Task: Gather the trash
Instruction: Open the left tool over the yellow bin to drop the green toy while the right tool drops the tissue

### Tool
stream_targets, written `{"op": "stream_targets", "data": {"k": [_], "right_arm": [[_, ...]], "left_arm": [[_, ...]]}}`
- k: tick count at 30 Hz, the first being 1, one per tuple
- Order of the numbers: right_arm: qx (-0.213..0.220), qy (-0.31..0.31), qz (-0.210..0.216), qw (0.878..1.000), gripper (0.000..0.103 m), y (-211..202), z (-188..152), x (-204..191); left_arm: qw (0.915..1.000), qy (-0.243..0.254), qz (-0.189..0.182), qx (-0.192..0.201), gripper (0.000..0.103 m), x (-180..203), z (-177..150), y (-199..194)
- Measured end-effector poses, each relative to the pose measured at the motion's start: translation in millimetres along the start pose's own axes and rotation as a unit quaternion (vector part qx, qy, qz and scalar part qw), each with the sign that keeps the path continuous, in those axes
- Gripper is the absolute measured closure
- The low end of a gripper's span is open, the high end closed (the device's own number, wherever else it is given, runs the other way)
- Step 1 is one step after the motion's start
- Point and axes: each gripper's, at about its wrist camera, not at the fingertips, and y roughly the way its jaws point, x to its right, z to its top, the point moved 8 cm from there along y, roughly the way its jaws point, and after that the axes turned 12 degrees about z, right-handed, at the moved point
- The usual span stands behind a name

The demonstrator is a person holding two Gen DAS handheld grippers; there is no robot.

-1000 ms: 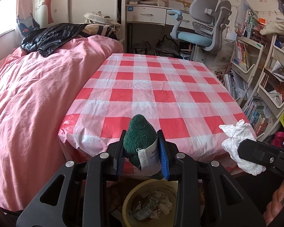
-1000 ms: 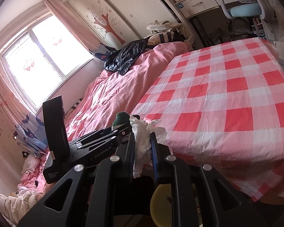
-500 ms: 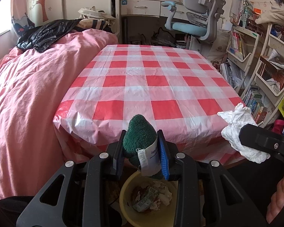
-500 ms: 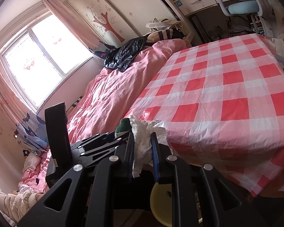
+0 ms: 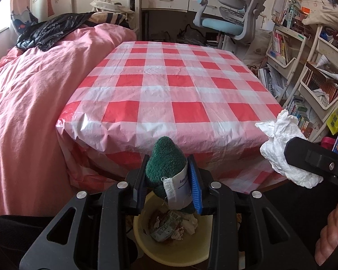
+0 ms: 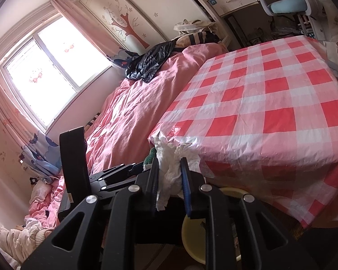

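**Trash held over the yellow bin at the table's near edge**

Clutter rings the workspace: a table (image 5: 169,94) under a red-and-white checked plastic cloth fills the middle, a pink duvet (image 5: 27,103) with a black jacket (image 5: 49,30) on it lies to its left, and a grey-and-blue desk chair (image 5: 234,20) and crowded bookshelves (image 5: 308,72) stand behind and to the right. Nothing lies between the held trash and the yellow bin (image 5: 171,249), which sits on the floor below the table's near edge, already holding crumpled paper and wrappers.

The left tongs (image 5: 169,180) are closed on a dark green fuzzy item (image 5: 165,159), rounded at the top, directly above the bin. A white sewn-in label (image 5: 179,187) hangs from it; its printing is too small and curled to read.

The right tongs (image 6: 170,175) grip a crumpled white tissue (image 6: 171,164), wrinkled and bunched, with a strip hanging below the pads. In the right wrist view it hangs just off the table's corner, above the bin's rim (image 6: 192,236). A person's fingers (image 5: 331,229) show at the lower right of the left wrist view.
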Motion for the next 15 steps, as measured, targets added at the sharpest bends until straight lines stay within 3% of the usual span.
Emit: {"op": "stream_targets", "data": {"k": [12, 15], "right_arm": [[0.0, 0.001, 0.002, 1.0, 0.08, -2, -5, -3], [0.0, 0.001, 0.002, 1.0, 0.08, -2, -6, -4]], "left_arm": [[0.9993, -0.001, -0.003, -0.037, 0.071, 3, -23, 2], [0.9988, -0.001, 0.003, -0.049, 0.061, 2, -28, 4]]}}
